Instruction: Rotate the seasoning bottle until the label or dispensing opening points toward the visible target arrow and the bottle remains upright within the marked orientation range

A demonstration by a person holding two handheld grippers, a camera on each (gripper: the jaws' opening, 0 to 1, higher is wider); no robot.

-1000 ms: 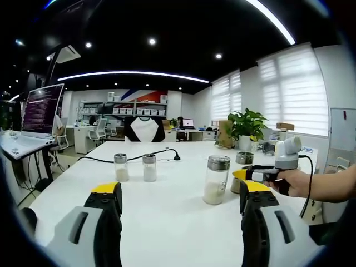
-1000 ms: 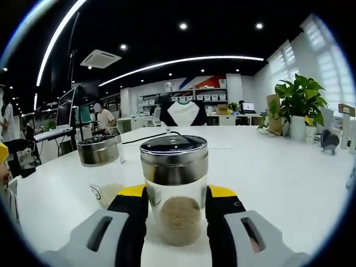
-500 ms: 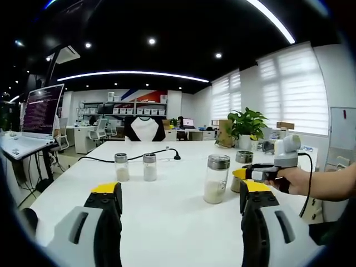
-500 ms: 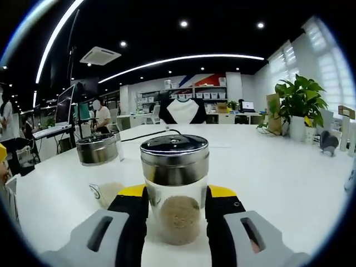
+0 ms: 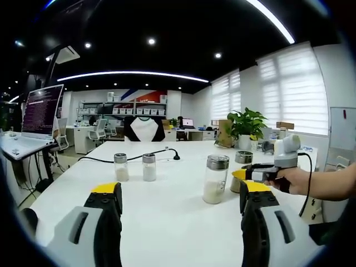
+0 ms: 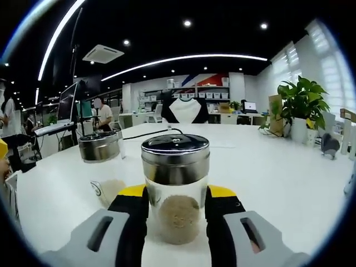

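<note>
Right gripper (image 6: pixel 177 208) is clamped on the seasoning bottle (image 6: pixel 177 192), a glass jar with a steel lid and tan powder; it stands upright on the white table (image 6: pixel 278 172), squarely between the yellow-tipped fingers (image 6: pixel 132 194). A second jar (image 6: pixel 103 167) stands just beside it, left and behind. Left gripper (image 5: pixel 181 203) hangs above the table with jaws wide apart, nothing between them. In the left gripper view, two small shakers (image 5: pixel 135 167) stand farther back, beside a black cable (image 5: pixel 139 156).
</note>
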